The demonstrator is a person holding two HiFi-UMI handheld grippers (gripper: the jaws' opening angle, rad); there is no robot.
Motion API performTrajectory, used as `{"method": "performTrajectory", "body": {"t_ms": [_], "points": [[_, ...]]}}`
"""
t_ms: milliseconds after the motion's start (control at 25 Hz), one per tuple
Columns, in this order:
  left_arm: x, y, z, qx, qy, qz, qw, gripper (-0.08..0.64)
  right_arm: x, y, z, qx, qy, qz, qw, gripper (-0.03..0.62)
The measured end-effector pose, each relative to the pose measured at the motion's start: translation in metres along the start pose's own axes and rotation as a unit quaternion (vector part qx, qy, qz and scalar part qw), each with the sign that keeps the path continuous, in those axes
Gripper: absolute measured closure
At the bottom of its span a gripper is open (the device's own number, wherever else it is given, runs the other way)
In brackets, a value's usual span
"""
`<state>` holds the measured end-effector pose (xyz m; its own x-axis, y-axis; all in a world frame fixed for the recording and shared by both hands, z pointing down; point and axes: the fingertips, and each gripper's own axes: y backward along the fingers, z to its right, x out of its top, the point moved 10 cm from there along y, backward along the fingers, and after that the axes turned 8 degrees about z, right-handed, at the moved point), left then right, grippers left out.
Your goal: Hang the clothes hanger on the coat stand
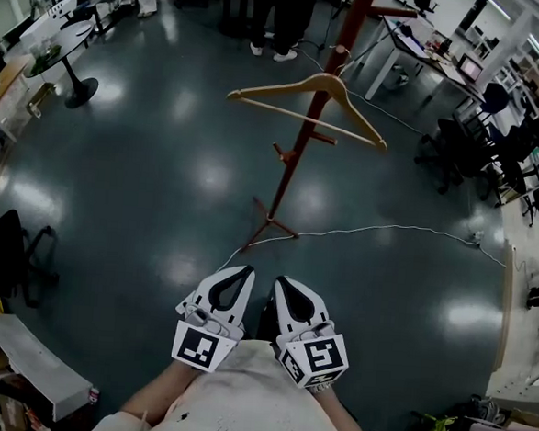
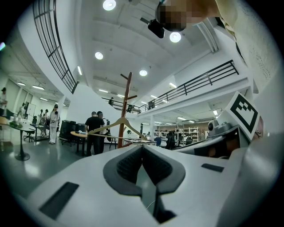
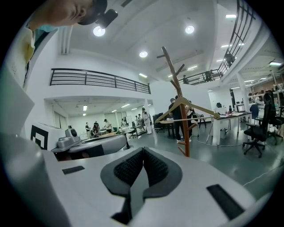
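Tucked against the person's chest (image 1: 248,397), the left gripper (image 1: 238,277) and right gripper (image 1: 287,287) were both pressed together and empty, apparently parked with nothing left to carry. At twelve o'clock, well apart across the floor (image 1: 161,184), the wooden clothes hanger (image 1: 279,84) hung on the red-brown coat stand (image 1: 296,157), the job seemingly complete.

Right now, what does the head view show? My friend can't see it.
A wooden hanger hangs on a red-brown coat stand on a dark, shiny floor. Below it, near the person's chest, the left gripper and right gripper sit side by side, jaws shut and empty, pointing toward the stand.
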<state>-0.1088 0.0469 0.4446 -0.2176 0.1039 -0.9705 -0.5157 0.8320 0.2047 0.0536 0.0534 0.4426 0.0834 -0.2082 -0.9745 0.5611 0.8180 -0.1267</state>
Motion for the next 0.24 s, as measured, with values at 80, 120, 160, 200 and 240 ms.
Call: {"method": "performTrajectory", "body": {"t_ms": [80, 120, 160, 200, 240], "points": [[-0.0005, -0.0015, 0.0012, 0.0, 0.001, 0.0, 1.0, 0.548, -0.0002, 0.0015, 0.0024, -0.005, -0.004, -0.003, 1.0, 0.572], [-0.0003, -0.0022, 0.0023, -0.001, 0.001, 0.0, 1.0, 0.548, 0.0002, 0.0027, 0.0038, -0.007, -0.007, -0.004, 1.0, 0.572], [0.0001, -0.0028, 0.0034, -0.002, 0.001, -0.001, 1.0, 0.548, 0.0007, 0.0039, 0.0051, -0.008, -0.01, -0.004, 1.0, 0.572], [0.0005, -0.0032, 0.0044, -0.002, 0.002, -0.001, 1.0, 0.548, 0.0012, 0.0051, 0.0062, -0.01, -0.013, -0.003, 1.0, 0.572], [0.0009, -0.0036, 0.0053, -0.003, 0.002, -0.002, 1.0, 0.548, 0.0017, 0.0063, 0.0071, -0.011, -0.016, -0.002, 1.0, 0.572]]}}
